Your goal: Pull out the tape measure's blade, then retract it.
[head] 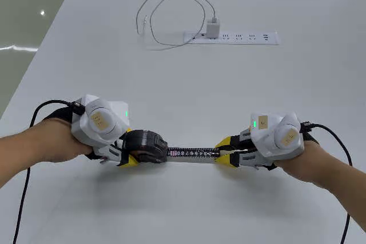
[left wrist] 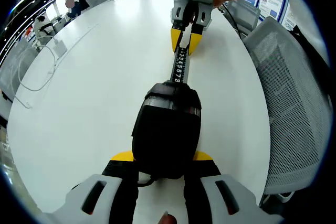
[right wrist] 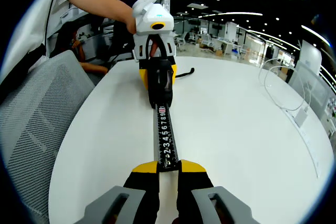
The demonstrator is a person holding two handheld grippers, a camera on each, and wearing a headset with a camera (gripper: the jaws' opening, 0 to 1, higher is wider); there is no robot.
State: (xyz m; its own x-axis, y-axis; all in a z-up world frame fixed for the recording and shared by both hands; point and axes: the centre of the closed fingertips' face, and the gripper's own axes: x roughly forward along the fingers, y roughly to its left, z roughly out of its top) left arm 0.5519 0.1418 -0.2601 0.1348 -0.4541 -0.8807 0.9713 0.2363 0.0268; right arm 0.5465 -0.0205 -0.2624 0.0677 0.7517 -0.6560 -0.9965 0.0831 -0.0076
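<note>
A black tape measure case [head: 146, 146] rests on the white table, and my left gripper [head: 127, 158] is shut on its rear end. In the left gripper view the case [left wrist: 167, 129] sits between the yellow-tipped jaws. Its blade [head: 193, 153] runs out a short way to the right, black with white numerals. My right gripper [head: 224, 151] is shut on the blade's tip. The right gripper view shows the blade [right wrist: 165, 135] leading from my right gripper [right wrist: 168, 167] up to the case [right wrist: 160, 83].
A white power strip [head: 234, 38] with a plugged charger [head: 213, 29] and looped white cable [head: 166, 18] lies at the table's far side. The table edge runs along the left. Mesh chairs [left wrist: 294, 103] stand beside the table, and people sit at its far end.
</note>
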